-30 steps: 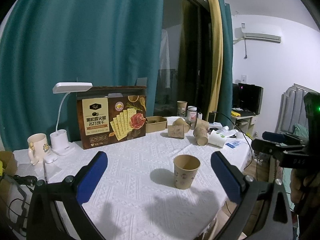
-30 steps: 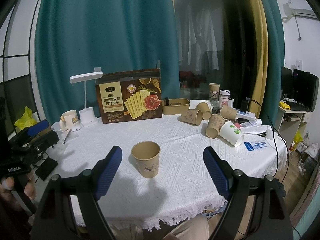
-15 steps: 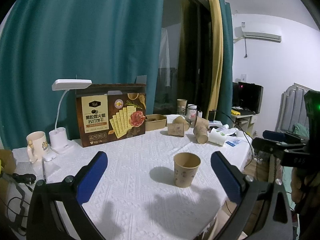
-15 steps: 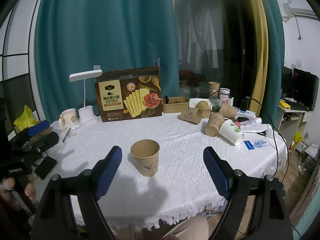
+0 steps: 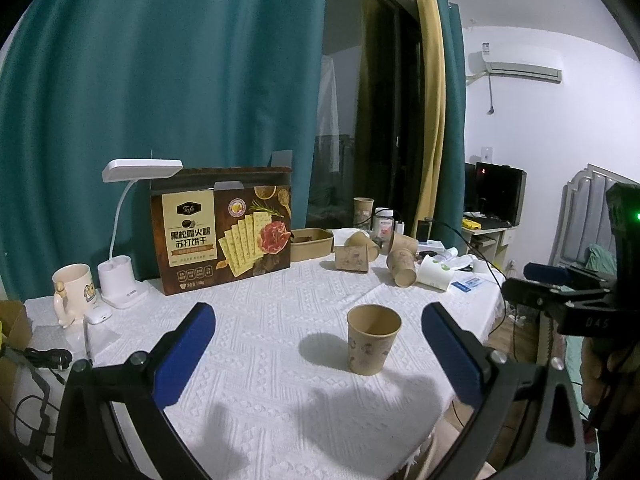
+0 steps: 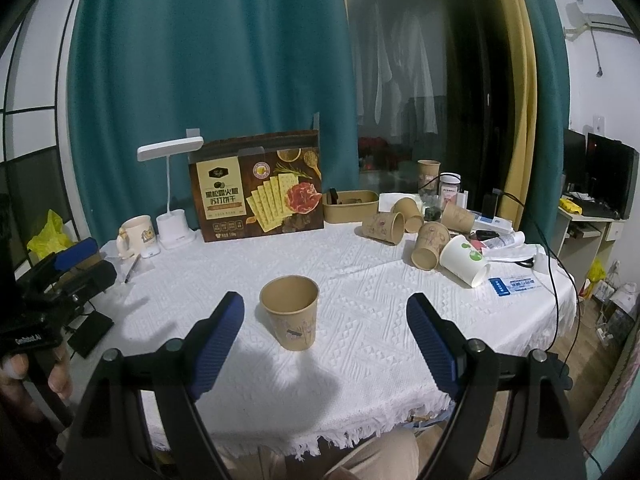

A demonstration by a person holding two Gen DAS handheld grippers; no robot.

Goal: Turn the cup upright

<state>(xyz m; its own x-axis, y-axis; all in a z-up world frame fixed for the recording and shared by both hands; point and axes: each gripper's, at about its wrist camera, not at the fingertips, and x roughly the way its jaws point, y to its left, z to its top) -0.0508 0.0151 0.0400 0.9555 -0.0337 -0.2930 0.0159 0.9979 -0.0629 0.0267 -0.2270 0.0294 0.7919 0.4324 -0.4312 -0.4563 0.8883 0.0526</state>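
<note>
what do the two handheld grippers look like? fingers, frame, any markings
Both match: the left gripper and right gripper have black angular frames with silver pivot screws and ribbed blue fingertip pads. Seen from the other camera, the left body carries small white lettering, the right shows white characters and a green LED. Bare fingers grip each handle; no sleeves visible.

Both views are dim and indoor-lit, with a cool cast; the white wall (image 5: 532, 128) is the brightest area. Soft dark shadows fall on the tablecloth (image 5: 272, 320) toward the camera (light seems to come from above and behind the desk). Fisheye bending curves the curtain (image 6: 192, 60), and black vignetting fills the corners. Focus stays fairly sharp.
</note>
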